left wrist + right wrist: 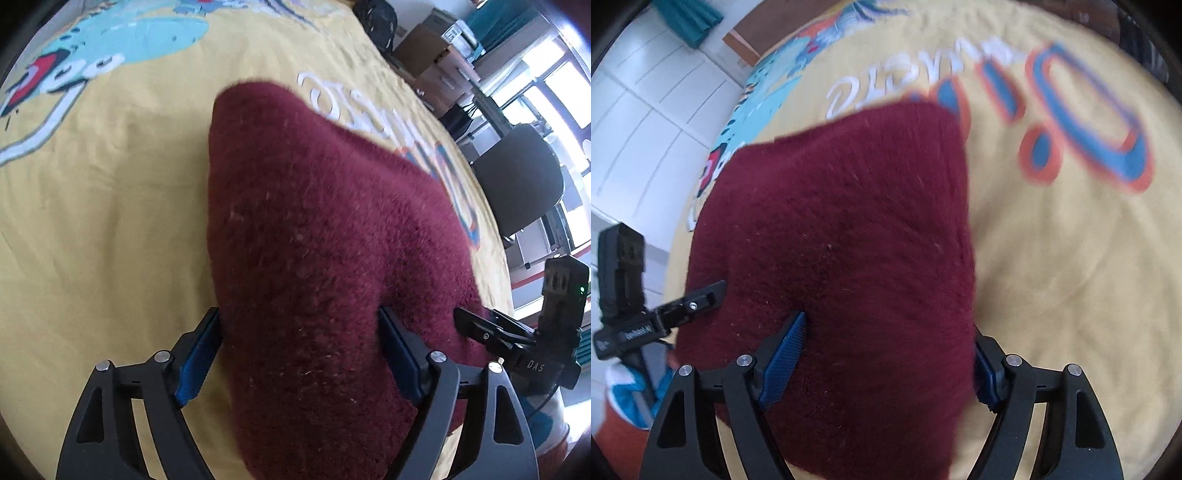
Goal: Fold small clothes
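Left wrist view: the left tongs (299, 354) are seen pointing steeply down with their blue-padded black fingers (201, 356) set wide apart, and the fuzzy dark maroon knitted garment (314, 221) is seen lying between them. The left pad stands at the garment's left edge and the other at a shallow dent in the cloth; whether either pad touches the wool cannot be told, and no pinching is seen. From these tongs the garment spreads away as a broad, thick, rounded-cornered mass, resting on the yellow bedsheet printed with blue cartoon figures and lettering (92, 206). At the garment's right edge the black right tongs (461, 317) are seen from the side, only one finger tip being shown. Past the bed a dark office chair (517, 184) and brown cardboard boxes (432, 55) are seen by bright windows. In the right wrist view the right tongs (892, 354) are likewise held wide apart around the near part of the garment, which fills the gap; no clamping is shown. At its left edge the left tongs (718, 290) are seen, with white cupboard doors (646, 129) behind.
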The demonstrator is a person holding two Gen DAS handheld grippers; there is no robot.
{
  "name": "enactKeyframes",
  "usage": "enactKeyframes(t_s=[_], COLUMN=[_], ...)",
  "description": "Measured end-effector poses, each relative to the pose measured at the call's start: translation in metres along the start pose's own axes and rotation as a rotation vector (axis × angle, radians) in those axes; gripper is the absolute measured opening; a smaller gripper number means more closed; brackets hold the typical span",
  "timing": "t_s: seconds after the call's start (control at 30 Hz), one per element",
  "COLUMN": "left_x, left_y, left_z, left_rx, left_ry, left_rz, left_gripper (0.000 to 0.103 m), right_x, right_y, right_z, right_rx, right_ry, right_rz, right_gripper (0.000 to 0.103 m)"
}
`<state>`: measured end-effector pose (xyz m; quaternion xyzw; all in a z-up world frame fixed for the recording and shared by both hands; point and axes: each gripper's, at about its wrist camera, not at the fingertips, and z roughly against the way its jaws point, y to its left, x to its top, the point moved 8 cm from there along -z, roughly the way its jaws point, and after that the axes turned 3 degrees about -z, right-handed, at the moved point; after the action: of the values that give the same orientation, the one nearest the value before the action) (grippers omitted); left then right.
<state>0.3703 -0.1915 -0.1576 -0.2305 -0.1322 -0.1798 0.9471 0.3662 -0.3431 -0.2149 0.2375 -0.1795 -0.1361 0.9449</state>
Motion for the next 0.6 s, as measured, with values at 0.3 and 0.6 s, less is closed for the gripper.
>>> enactKeyframes(t_s=[0.3,0.6], left_x=[-0.004,-0.004], left_y=[0.0,-0.005], left_z=[-0.005,0.02], left_rx=[0.006,-0.036], left_ry=[0.029,-0.053], left_rz=[-0.028,-0.114], left_gripper=[0.077,0.048], right_x=[0.001,0.011], right_y=[0.007,0.042], right_z=[-0.008,0.029], right_rx=[0.093,0.143], right_ry=[0.047,-0.092], right_rz=[0.022,0.067], right_gripper=[0.06,0.044])
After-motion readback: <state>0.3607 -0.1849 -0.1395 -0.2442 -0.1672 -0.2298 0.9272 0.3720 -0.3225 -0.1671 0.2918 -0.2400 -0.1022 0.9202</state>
